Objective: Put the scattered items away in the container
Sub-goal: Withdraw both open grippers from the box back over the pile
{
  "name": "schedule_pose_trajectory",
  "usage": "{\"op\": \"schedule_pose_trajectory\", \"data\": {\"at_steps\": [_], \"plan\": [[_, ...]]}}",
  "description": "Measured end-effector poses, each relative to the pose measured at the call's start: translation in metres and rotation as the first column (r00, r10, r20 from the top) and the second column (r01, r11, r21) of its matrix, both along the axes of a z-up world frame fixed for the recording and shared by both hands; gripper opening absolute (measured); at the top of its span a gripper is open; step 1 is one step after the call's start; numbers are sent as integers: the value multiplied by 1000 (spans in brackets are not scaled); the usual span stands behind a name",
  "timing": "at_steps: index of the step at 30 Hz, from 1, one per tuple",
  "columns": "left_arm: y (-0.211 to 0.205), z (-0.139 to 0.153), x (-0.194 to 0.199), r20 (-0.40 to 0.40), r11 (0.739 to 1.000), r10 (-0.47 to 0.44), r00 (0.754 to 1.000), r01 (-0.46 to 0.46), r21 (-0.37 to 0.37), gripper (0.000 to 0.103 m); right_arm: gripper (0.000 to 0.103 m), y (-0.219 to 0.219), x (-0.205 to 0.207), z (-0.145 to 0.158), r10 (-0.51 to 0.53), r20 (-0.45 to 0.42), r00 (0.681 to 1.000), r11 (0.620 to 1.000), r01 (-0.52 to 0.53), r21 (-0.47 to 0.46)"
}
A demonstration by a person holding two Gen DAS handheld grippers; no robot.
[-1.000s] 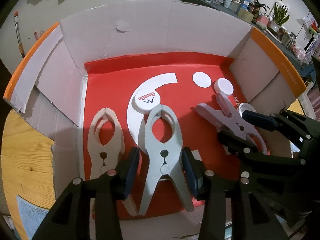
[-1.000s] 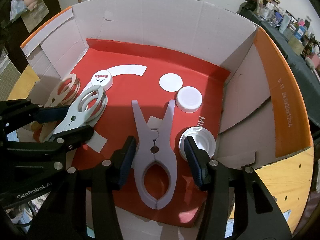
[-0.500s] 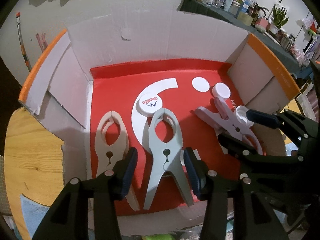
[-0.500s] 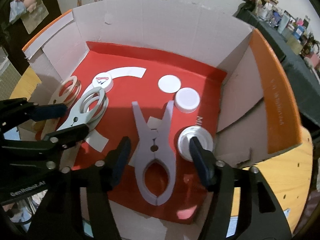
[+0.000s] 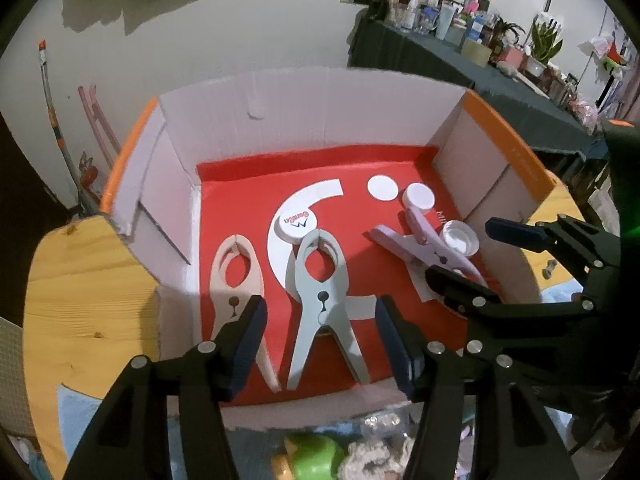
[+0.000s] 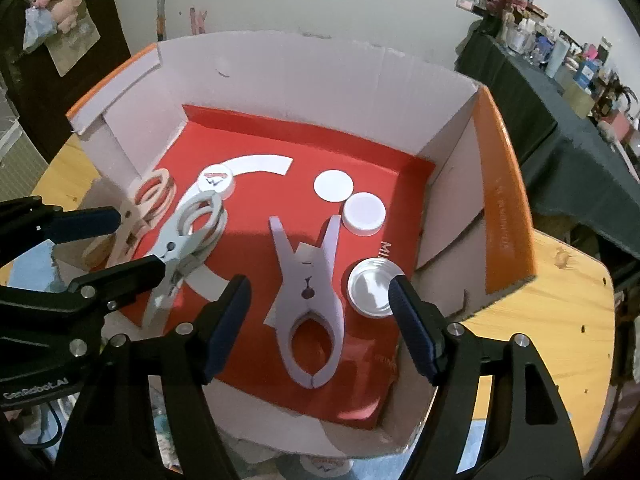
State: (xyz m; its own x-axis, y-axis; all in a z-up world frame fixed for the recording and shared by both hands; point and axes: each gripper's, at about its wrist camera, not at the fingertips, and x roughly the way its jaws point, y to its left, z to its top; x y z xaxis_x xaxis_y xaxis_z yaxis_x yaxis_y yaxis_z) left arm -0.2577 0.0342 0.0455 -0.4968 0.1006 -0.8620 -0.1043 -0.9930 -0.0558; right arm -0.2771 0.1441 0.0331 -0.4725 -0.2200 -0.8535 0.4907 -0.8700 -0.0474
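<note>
A cardboard box (image 5: 304, 112) (image 6: 320, 80) with a red floor holds three large clips and several caps. A beige clip (image 5: 236, 276) lies at the left, a grey clip (image 5: 322, 304) (image 6: 182, 240) in the middle, a lilac clip (image 5: 424, 248) (image 6: 310, 292) to the right. A printed white cap (image 5: 297, 226), a plain white cap (image 6: 363, 213) and an upturned lid (image 6: 372, 288) lie around them. My left gripper (image 5: 320, 340) is open and empty above the grey clip. My right gripper (image 6: 320, 320) is open and empty above the lilac clip.
The box stands on a wooden table (image 5: 88, 300) (image 6: 560, 320). A green toy (image 5: 312, 460) and crumpled items lie below the box's near wall. A cap (image 6: 324, 466) lies outside the near wall. A dark cluttered shelf (image 5: 480, 60) stands behind.
Both grippers have pulled back and up from the box, open and empty throughout. The clips and caps stay in place.
</note>
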Motion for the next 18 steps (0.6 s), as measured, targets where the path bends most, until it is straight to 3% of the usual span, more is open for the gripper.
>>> {"op": "schedule_pose_trajectory", "data": {"at_steps": [18], "plan": [[-7,66,85,-188,999,-4,982,-2,-34,77,76,11,67,60,1,-134,991,999,-6,-40]]}}
